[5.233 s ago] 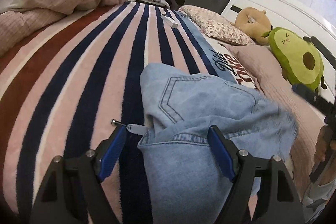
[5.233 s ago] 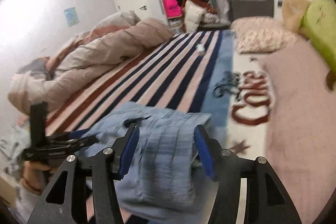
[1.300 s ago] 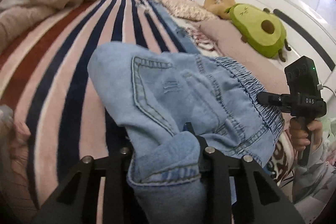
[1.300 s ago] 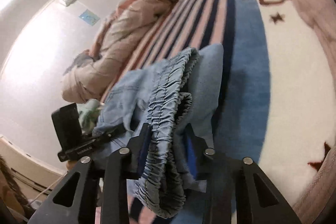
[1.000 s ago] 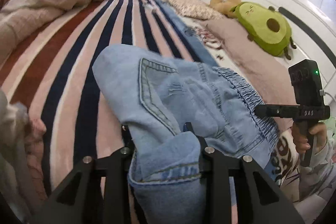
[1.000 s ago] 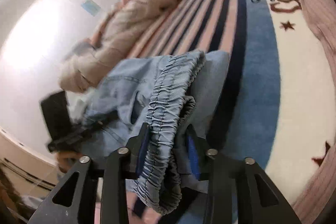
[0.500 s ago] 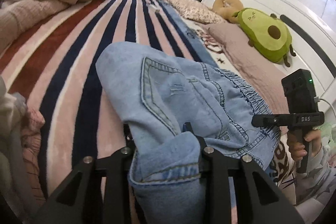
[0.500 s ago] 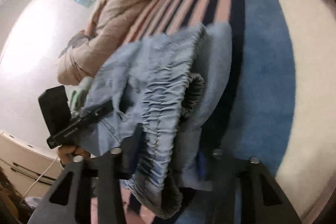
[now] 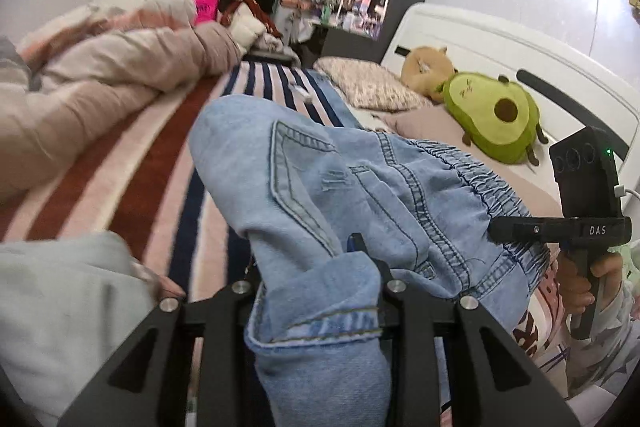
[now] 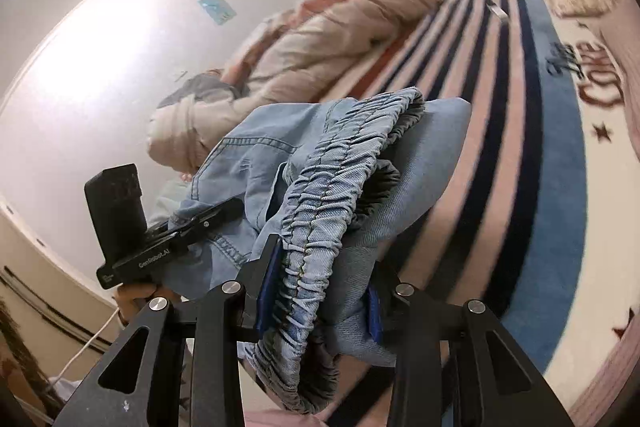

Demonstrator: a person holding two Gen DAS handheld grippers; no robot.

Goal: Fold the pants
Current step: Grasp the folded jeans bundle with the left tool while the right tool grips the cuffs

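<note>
Pants (image 9: 328, 187) held above striped blanket (image 9: 160, 155), left gripper (image 9: 316, 291) jaws clamping seemingly a hem, right gripper (image 10: 320, 291) jaws clamping waistband (image 10: 336, 179)

My left tongs (image 9: 316, 279) are clamped tight, fingers drawn in close with a fold of cloth pinched between them. My right tongs (image 10: 320, 291) are likewise closed, blue pads pressing either side of the gathered band they hold. From the left camera I see my right hand (image 9: 580, 283) wrapped round its handle, off to the right. From the right camera, my left hand (image 10: 138, 297) sits low beneath its handle.
</note>
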